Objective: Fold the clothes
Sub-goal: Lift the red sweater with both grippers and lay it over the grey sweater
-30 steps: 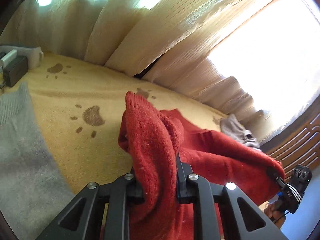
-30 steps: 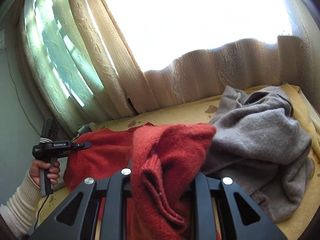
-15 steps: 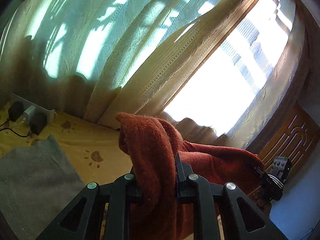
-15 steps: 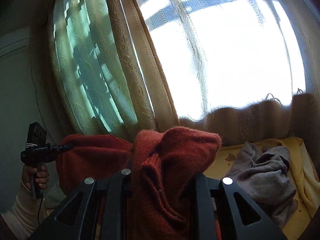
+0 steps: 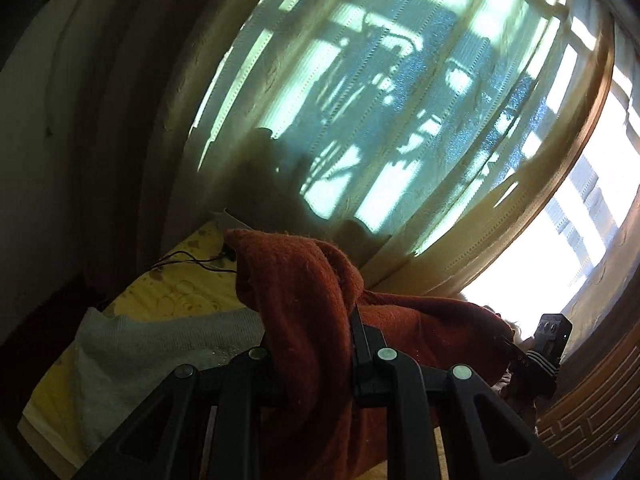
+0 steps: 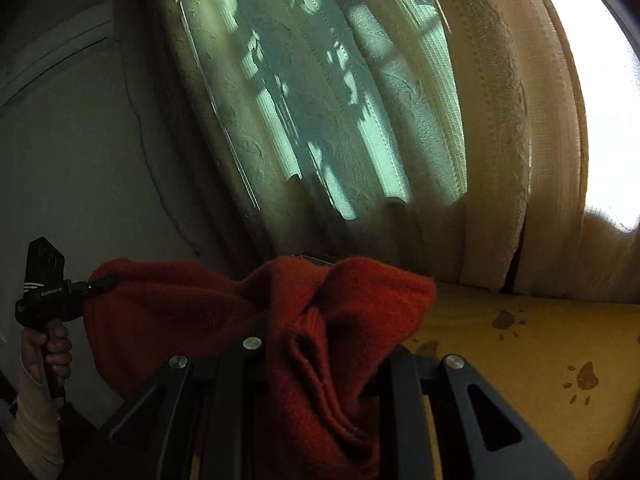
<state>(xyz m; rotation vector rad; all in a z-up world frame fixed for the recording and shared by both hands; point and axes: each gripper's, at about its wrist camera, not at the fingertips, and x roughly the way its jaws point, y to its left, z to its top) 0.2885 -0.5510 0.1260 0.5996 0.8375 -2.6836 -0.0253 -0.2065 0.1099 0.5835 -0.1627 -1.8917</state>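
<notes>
L gripper (image 5: 310, 344): jaws clenched on a bunched corner of the red sweater (image 5: 296, 300); knit wads up above the fingers and drapes down btwn them. R gripper (image 6: 320, 356): also clamped on a thick fold of the same sweater, ribbed edge showing in the pinch.

Sweater hangs stretched btwn the two grippers, held up off the bed; from the L wrist view it runs rightward to the other gripper, seen at the far right edge w/ a hand partly visible under it. From the R wrist view the cloth spans left to the L gripper's tip, which bites the far corner; a hand (image 6: 48, 350) in a cream ribbed sleeve (image 6: 34, 424) grips that handle.

Below/behind: yellow bedspread (image 6: 520, 344) w/ brown paw prints. In the L wrist view a grey garment (image 5: 160, 348) lies flat on the spread, lower left, under the raised sweater edge. Black cable (image 5: 188, 260) trails across the spread near the wall, just past the sweater's top.

Backdrop: cream patterned curtains (image 6: 500, 140) w/ bright window light through them, shadows on the thinner panel. Carved wooden headboard (image 5: 592, 420) at lower right of the L wrist view. Pale wall (image 6: 80, 160) at left of the R wrist view.
</notes>
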